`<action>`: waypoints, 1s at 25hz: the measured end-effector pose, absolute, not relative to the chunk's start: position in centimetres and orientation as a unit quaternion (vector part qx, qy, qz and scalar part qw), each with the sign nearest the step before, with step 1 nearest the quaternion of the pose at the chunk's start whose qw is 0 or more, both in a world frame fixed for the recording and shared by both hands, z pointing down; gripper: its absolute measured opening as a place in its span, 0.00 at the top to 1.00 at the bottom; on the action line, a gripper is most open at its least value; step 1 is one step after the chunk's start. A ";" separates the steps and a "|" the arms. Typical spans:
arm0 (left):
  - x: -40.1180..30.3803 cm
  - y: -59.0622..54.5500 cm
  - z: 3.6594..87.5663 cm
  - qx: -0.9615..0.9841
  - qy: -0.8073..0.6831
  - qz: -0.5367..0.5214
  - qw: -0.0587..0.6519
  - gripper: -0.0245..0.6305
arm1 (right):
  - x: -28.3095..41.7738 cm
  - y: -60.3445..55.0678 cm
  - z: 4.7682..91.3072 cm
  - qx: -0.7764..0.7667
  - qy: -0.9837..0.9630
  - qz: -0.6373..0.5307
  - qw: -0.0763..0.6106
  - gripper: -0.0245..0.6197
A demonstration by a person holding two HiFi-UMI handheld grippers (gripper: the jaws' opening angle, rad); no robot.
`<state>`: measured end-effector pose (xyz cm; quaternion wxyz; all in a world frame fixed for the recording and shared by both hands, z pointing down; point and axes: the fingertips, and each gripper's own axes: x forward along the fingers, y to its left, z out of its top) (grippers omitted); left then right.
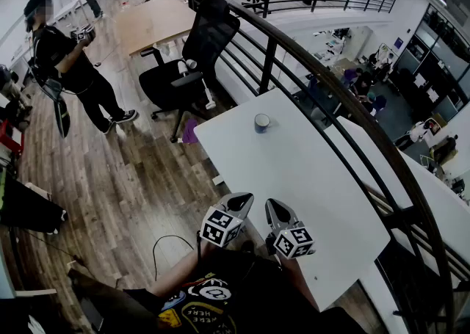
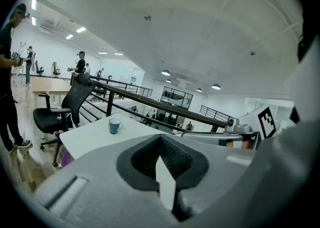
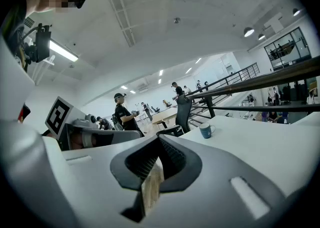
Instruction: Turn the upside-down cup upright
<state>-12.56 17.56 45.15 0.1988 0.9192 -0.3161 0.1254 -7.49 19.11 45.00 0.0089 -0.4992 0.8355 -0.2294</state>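
A blue cup [image 1: 262, 122] with a white rim and a handle stands alone near the far end of the white table [image 1: 308, 178]. It also shows small in the left gripper view [image 2: 114, 126] and in the right gripper view [image 3: 205, 130], rim up in both. My left gripper [image 1: 244, 200] and right gripper [image 1: 272, 205] hover side by side at the table's near corner, close to my body and far short of the cup. Both are shut with nothing between the jaws, as the left gripper [image 2: 160, 139] and right gripper [image 3: 159, 141] show in their own views.
A black railing [image 1: 294, 53] curves along the table's right side over a drop to a lower floor. A black office chair [image 1: 187, 61] stands past the table's far left corner. A person in black [image 1: 70, 68] stands on the wooden floor at the left.
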 end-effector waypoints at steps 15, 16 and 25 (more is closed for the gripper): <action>-12.3 26.5 40.6 0.912 -0.335 0.117 0.206 0.96 | -7.1 28.2 40.6 -0.480 0.846 -0.232 0.003 0.97; -12.7 26.5 41.2 0.911 -0.337 0.117 0.208 0.96 | -7.5 28.3 41.2 -0.476 0.848 -0.233 0.002 0.97; -14.8 26.9 43.6 0.909 -0.339 0.124 0.210 0.96 | -9.7 28.7 43.3 -0.446 0.853 -0.266 0.050 0.97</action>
